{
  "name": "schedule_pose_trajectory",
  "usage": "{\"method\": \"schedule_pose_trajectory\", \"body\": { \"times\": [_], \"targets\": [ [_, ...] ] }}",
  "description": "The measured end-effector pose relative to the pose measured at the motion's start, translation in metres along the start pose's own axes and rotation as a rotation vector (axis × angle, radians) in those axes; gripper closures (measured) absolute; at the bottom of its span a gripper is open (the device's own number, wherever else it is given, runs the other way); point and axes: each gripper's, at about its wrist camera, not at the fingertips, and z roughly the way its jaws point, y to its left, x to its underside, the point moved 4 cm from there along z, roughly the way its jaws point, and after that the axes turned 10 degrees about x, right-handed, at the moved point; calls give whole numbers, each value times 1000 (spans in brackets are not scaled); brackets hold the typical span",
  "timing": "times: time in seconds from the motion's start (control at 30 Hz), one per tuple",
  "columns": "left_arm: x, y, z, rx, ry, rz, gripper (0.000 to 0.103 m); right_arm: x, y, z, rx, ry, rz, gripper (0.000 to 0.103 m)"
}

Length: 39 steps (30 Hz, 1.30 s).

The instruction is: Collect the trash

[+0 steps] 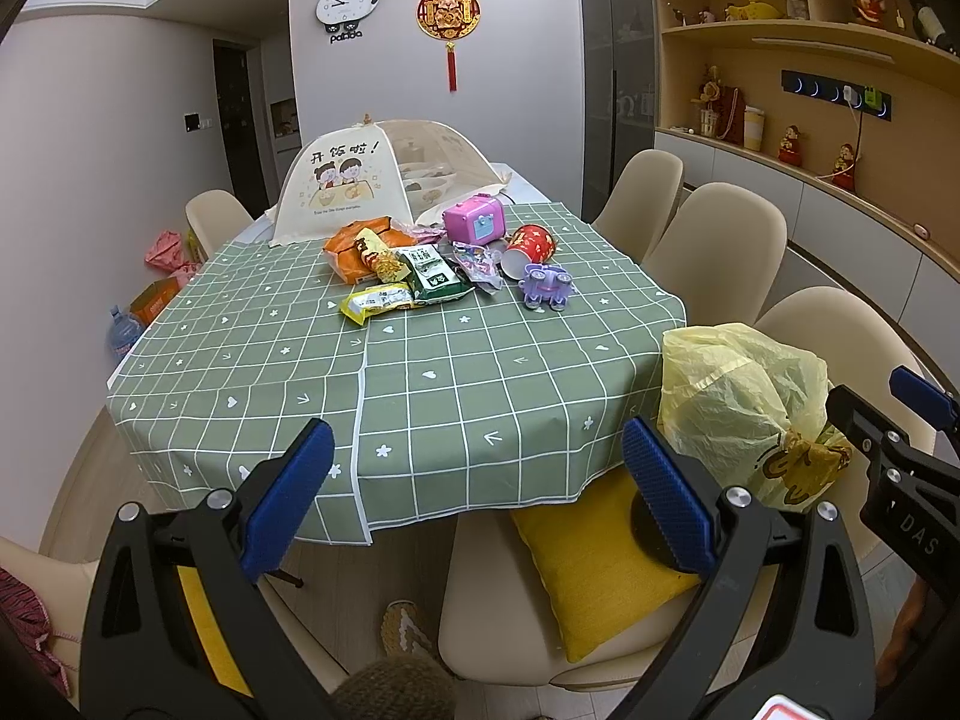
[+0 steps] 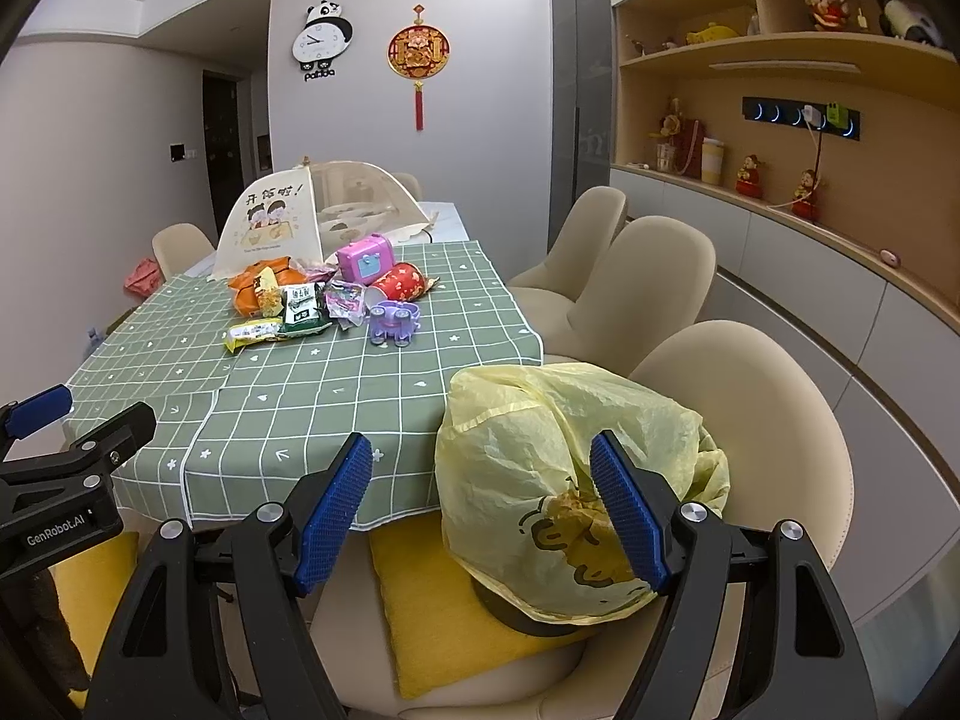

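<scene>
Green tablecloth (image 1: pixel 420 372); wrappers (image 1: pixel 396 276) overlap, bin under bag (image 2: pixel 558 480) hidden.

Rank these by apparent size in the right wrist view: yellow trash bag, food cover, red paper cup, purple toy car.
1. yellow trash bag, though it is much nearer the camera
2. food cover
3-4. red paper cup and purple toy car look alike; not ranked

Snack wrappers (image 1: pixel 390 273): about five, piled on surface (image 1: pixel 420 396). Red cup (image 1: pixel 531 246): one. Toys: two, pink box (image 1: pixel 474 219), purple one (image 1: pixel 546 286). Food cover (image 1: pixel 342 186): one. Yellow bag (image 2: pixel 558 480): one. Chairs: at least five.
</scene>
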Motion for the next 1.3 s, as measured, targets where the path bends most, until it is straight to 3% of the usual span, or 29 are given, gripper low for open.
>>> {"method": "schedule_pose_trajectory", "body": {
  "times": [0.83, 1.3],
  "targets": [
    [-6, 9, 13, 6, 22, -19, 11, -2, 1, 12, 8, 13, -7, 31],
    [-35, 74, 78, 42, 84, -124, 11, -35, 36, 52, 22, 7, -41, 32]
  ]
}}
